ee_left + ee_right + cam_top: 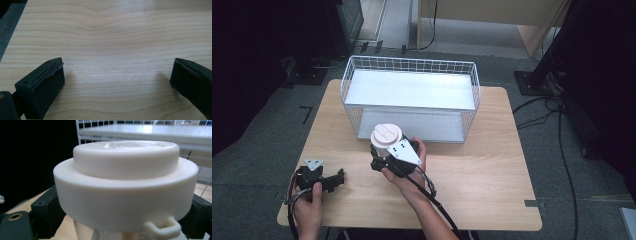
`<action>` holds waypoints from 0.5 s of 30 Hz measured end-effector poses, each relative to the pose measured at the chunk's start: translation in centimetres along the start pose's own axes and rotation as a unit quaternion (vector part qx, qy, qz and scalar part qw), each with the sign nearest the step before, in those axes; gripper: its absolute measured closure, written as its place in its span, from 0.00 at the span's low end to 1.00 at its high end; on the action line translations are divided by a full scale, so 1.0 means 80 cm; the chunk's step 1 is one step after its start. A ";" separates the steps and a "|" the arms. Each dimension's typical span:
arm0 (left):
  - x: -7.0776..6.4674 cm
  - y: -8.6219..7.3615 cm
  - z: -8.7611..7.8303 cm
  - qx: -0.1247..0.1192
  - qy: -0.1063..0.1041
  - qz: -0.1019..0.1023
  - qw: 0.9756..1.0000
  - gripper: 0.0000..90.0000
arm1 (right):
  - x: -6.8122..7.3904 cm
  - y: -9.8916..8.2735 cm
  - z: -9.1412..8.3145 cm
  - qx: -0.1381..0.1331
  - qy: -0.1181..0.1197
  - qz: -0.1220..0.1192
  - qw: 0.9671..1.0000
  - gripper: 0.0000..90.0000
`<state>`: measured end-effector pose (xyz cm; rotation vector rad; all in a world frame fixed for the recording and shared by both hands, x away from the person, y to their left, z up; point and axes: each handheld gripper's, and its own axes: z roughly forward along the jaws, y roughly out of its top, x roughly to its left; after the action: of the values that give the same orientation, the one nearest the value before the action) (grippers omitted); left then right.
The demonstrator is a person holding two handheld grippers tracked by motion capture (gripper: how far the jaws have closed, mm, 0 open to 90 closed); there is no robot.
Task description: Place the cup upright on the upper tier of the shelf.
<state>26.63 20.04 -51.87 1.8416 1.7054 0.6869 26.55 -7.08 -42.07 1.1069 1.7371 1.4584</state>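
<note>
On the worktop (472, 165) a white wire rack (409, 97) stands toward the far edge and serves here as the landmark.

Well to the near-left of the rack, by the worktop's near-left corner, the left hand (307, 205) holds the left gripper (337, 179) low over the wood. In the left gripper view its jaws stand wide apart with bare wood grain between them, one black jaw at the lower left and the other at the lower right.

Just in front of the rack's lower shelf (412, 125), near its left half, stands a cup (385, 140) with a cream lid (125, 182). The right hand (404, 167) brings the right gripper (382, 159) up against the cup from the near side. In the right gripper view the lid sits close before the camera, a raised disc on a wider rim with a small tab at its lower right, and the black jaws press in on both sides below the rim, closed on the cup. The rack's wires and shelves rise behind the lid. A black cable (437, 205) trails from the right gripper toward the worktop's near edge.
</note>
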 end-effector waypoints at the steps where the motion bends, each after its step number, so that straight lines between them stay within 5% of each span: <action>1: 0.000 0.000 0.000 0.000 0.000 0.000 1.000 0.00 | 0.001 0.005 -0.003 -0.004 0.000 0.000 1.000 0.12; 15: 0.000 0.000 0.000 -0.001 0.000 -0.001 1.000 0.00 | 0.006 0.081 -0.030 -0.086 -0.021 -0.029 0.996 0.12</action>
<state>26.63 20.03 -51.89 1.8383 1.7056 0.6884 25.67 -7.50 -35.24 0.9817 1.5691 1.5070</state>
